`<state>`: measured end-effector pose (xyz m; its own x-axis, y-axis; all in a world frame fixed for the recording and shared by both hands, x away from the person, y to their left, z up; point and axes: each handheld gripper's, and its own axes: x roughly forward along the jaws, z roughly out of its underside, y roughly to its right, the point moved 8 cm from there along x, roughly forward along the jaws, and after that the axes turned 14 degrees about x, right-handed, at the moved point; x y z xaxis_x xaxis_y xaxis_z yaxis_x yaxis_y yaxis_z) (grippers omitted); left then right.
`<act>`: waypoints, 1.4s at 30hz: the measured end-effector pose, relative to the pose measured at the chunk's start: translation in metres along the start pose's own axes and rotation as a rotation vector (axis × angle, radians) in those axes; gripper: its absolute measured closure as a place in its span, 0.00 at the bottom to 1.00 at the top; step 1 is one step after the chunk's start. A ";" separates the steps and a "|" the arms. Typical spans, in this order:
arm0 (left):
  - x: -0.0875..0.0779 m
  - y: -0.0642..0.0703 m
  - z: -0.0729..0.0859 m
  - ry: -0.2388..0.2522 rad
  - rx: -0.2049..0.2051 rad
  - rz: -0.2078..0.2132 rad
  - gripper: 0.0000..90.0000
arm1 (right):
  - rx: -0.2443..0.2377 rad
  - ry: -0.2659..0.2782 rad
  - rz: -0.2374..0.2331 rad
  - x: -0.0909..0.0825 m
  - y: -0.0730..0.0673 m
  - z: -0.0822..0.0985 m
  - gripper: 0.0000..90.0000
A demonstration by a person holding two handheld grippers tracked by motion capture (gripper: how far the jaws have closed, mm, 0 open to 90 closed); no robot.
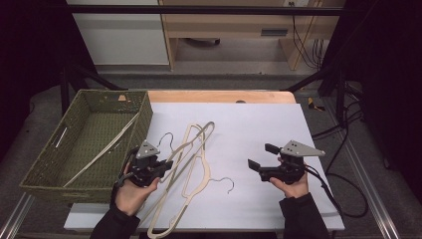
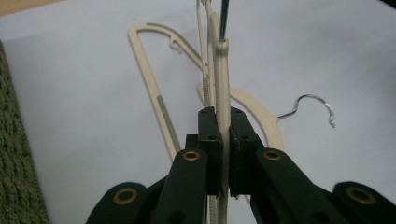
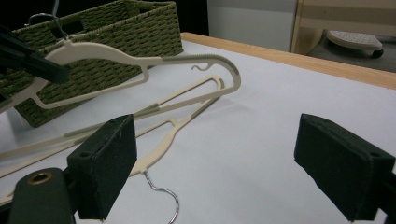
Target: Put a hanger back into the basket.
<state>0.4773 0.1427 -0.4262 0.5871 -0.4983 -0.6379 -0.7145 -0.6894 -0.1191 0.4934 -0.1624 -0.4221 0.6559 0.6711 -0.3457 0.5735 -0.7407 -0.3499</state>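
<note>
The left gripper [image 2: 223, 135] pinches the raised cream hanger [image 2: 221, 79] between its fingers; at three o'clock, the right gripper [image 3: 215, 163] hovers, fingers spread.

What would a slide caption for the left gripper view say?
Left gripper shut on a cream hanger, a second hanger lying on the white table.

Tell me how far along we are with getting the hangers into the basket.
Done: one hanger already lies in the green basket. In hand: the left gripper is shut on a second hanger, lifted off the table at its neck. Left: a third hanger lies flat on the white sheet, untouched. The right gripper is open, holding nothing.
</note>
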 end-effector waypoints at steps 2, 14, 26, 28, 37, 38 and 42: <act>-0.007 0.002 -0.005 0.024 0.019 -0.004 0.96 | 0.002 0.003 0.001 0.000 0.000 0.000 0.14; -0.054 0.010 -0.040 0.123 0.117 0.010 0.96 | 0.019 0.035 0.012 -0.008 0.003 -0.006 0.07; -0.097 -0.013 -0.078 0.203 0.156 -0.009 0.96 | 0.021 0.051 0.032 -0.011 0.005 -0.008 0.05; -0.104 -0.018 -0.082 0.211 0.166 -0.009 0.96 | 0.023 0.051 0.035 -0.011 0.006 -0.008 0.04; -0.130 -0.051 -0.101 0.221 0.200 -0.055 0.96 | 0.025 0.051 0.040 -0.011 0.007 -0.008 0.04; -0.131 -0.054 -0.102 0.221 0.201 -0.057 0.96 | 0.021 0.051 0.040 -0.011 0.007 -0.008 0.04; -0.138 -0.071 -0.103 0.207 0.203 -0.066 0.96 | 0.020 0.053 0.031 -0.012 0.006 -0.008 0.04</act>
<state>0.4865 0.2060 -0.2516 0.6851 -0.5671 -0.4572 -0.7215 -0.6148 -0.3186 0.4932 -0.1753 -0.4132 0.6985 0.6449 -0.3102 0.5429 -0.7599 -0.3574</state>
